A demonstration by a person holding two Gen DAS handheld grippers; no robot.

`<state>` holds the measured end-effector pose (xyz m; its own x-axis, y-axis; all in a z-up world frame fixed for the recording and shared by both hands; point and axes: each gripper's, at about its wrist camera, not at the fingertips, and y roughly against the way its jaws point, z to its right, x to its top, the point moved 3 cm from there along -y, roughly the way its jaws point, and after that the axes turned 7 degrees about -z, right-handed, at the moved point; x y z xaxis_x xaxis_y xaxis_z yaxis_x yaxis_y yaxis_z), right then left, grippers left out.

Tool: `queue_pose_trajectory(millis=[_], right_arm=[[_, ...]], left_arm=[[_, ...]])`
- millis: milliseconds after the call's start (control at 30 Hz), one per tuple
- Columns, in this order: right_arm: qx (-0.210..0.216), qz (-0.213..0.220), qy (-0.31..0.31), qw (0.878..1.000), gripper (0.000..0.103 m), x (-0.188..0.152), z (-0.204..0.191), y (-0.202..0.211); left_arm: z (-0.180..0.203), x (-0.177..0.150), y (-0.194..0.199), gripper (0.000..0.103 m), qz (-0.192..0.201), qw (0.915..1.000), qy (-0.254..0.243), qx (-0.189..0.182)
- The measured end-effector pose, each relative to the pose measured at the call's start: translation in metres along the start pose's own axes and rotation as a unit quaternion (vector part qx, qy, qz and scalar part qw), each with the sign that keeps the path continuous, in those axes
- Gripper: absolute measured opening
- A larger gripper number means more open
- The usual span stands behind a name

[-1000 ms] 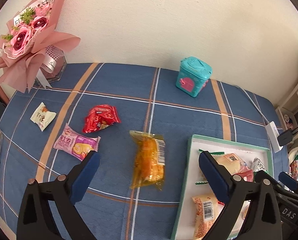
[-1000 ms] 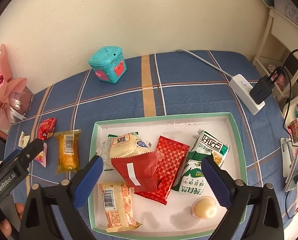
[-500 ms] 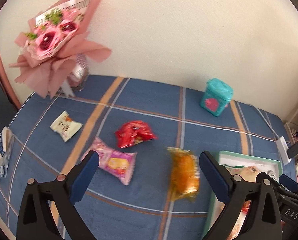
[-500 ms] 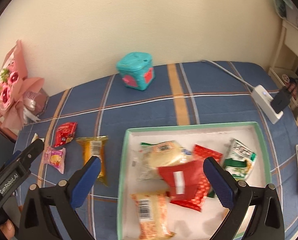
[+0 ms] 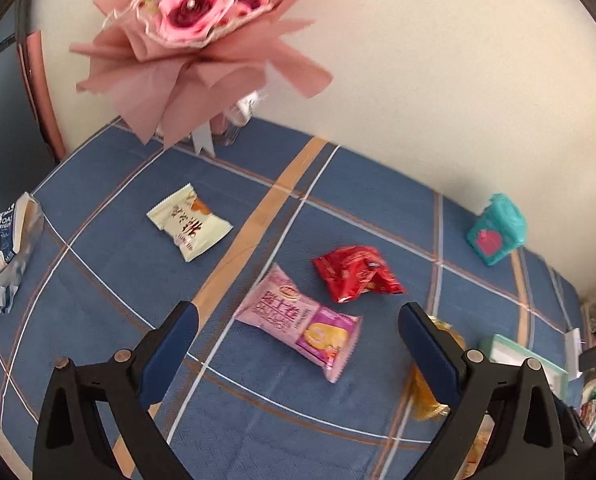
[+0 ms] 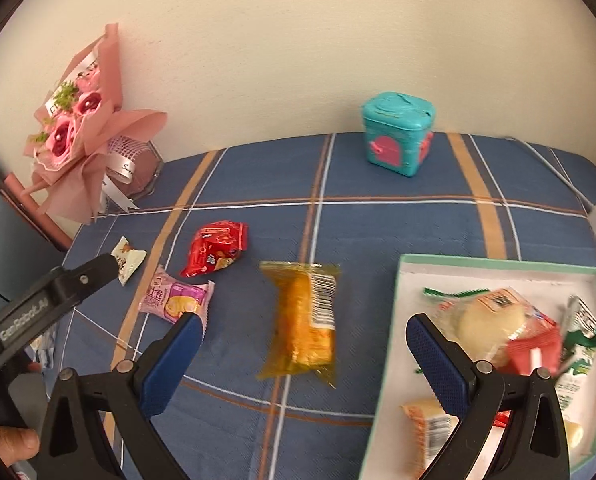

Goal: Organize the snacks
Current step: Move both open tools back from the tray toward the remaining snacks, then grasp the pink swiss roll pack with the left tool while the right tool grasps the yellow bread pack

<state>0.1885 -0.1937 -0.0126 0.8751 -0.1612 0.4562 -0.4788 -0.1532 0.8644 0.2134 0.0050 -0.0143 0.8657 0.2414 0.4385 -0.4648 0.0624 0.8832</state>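
Blue checked tablecloth (image 5: 97,320) is spread beneath the pink snack packet (image 5: 298,320), laid slantwise directly ahead between the wide-open, empty left gripper (image 5: 293,344), nearer than the empty, open right gripper (image 6: 298,360).

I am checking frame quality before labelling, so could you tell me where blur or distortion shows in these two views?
Left wrist view: the teal box and yellow packet at the right edge are smeared, while the pink packet reads fairly sharp. Right wrist view: snacks in the tray are motion-blurred. Both views: fisheye bends the tablecloth stripes.
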Motion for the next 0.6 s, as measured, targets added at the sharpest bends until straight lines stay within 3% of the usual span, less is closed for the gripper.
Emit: queue_pose_trajectory(millis=[167,433,600], right_arm=[[0.003,-0.007,0.002,1.000,0.099,0.003,-0.005,-0.019],[-0.004,-0.025,0.006,1.000,0.086,0.005,-0.003,-0.056],[-0.004,-0.039,0.013,0.999,0.082,0.003,-0.003,-0.075]], left_arm=[[-0.005,-0.001,-0.034,0.100,-0.031,0.9991,0.028,-0.010],[-0.002,0.001,-0.076,0.099,-0.049,0.9978,0.042,-0.012],[-0.004,-0.004,-0.096,0.093,-0.066,0.9963,0.054,-0.008]])
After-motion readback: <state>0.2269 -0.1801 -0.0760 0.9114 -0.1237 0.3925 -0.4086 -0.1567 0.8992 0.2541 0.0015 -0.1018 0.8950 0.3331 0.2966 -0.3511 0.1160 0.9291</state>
